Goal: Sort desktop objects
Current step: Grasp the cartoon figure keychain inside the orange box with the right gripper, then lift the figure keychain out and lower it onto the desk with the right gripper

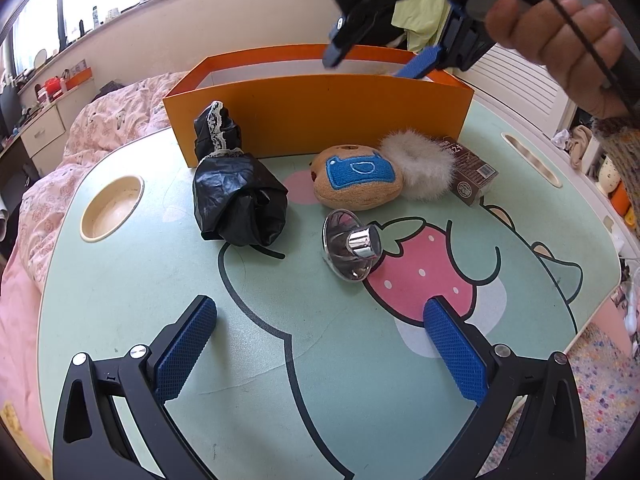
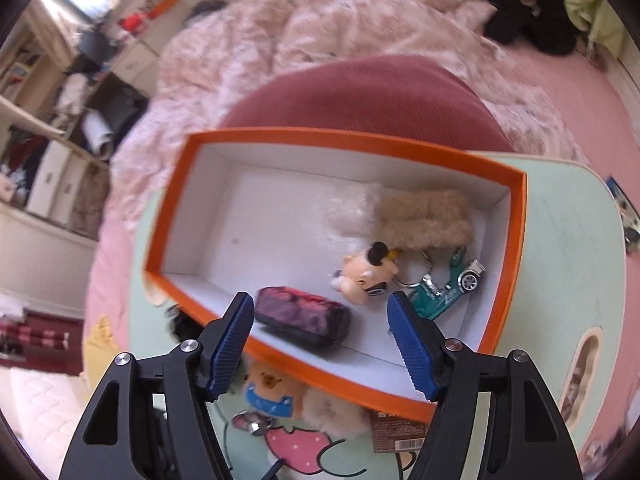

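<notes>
On the desk (image 1: pixel 160 300) before the orange box (image 1: pixel 320 116) lie a soft plush pouch (image 1: pixel 358 178), easily pinched across its middle, and a slippery chrome knob (image 1: pixel 352 246); the left gripper (image 1: pixel 320 344) gapes wide, the right gripper (image 2: pixel 320 340) half-open, both empty

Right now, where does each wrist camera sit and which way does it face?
Left wrist: low over the table, looking across it toward the orange box; its own left hand-held gripper stands open, with the right hand-held gripper and a hand above the box.
Right wrist: above the orange box, looking steeply down into it; its own right hand-held gripper holds nothing.
Shared: the box, the plush toy, the strawberry print.
</notes>
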`<state>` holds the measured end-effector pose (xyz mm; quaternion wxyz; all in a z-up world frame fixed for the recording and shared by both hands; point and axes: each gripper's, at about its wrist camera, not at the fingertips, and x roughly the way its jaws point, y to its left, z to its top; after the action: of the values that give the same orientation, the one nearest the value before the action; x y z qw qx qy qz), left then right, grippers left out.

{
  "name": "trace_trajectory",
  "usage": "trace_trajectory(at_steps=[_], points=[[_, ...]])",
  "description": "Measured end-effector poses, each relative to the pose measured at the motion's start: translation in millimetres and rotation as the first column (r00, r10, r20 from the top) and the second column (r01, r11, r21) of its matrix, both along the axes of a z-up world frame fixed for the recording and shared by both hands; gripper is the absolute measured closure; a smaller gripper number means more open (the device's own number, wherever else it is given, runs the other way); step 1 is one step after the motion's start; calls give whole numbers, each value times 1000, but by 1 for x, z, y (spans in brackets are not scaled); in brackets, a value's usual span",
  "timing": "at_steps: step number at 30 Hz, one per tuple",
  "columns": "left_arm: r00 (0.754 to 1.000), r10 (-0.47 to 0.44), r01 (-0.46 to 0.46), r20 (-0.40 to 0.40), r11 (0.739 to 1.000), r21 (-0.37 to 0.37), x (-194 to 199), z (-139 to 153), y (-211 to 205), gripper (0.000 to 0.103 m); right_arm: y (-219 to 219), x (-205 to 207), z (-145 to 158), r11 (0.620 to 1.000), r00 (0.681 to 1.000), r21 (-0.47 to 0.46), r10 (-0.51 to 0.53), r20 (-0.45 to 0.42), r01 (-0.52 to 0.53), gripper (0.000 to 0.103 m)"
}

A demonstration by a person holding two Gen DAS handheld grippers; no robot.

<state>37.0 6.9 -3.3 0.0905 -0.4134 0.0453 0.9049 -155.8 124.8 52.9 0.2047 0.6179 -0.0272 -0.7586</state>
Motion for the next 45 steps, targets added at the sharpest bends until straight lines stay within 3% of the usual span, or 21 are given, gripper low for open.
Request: trace_trajectory(at_steps=[4,7,8,11,14,17,22,26,29,33,38,44,45], points=[[1000,-1,1,-1,1000,2,-1,1,0,0,-16,-11,-4,988,998,154,-15,-54,23,43],[1000,-1,1,-3,1000,2,-3,1,1,0,-26,-22,-18,981,1000,194,11,4,-11,61],[1000,0,0,-3,1000,2,-2,1,1,0,-30,-24,-24,978,999,206,28,27,-33,63],[1000,-1,1,-4,1000,3,-4,1,1,0,-38,-23,-23,967,998,248,59,-17,-53,65],[1000,-1,1,-5,1000,4,-5,2,0,0,-33,-19,-19,976,998,212,50,-31,-42,65],[1000,-1,1,-5,1000,5,-6,1,-1,0,-21,-10,1,993,993,114,53,-104,-41,65],[1000,-1,1,-5,1000,5,-6,1,-1,0,18,35,62,997,954,-59,21,-301,-40,65],[1000,-1,1,-6,1000,5,-6,2,-1,0,56,77,86,991,923,-125,4,-384,-56,65],[1000,-1,1,-5,1000,5,-6,2,-1,0,75,100,74,991,932,-114,27,-362,-73,65],[1000,-1,1,-5,1000,5,-6,2,-1,0,81,114,35,995,954,-72,39,-299,-64,65],[1000,-3,3,-6,1000,5,-6,2,-2,0,84,111,-8,996,975,-82,19,-223,-38,65],[1000,-3,3,-8,1000,6,-6,2,-3,0,73,113,-8,994,946,-86,29,-323,-60,64],[1000,-3,3,-8,1000,6,-6,2,-3,0,74,116,-4,993,939,-98,28,-342,-65,59]])
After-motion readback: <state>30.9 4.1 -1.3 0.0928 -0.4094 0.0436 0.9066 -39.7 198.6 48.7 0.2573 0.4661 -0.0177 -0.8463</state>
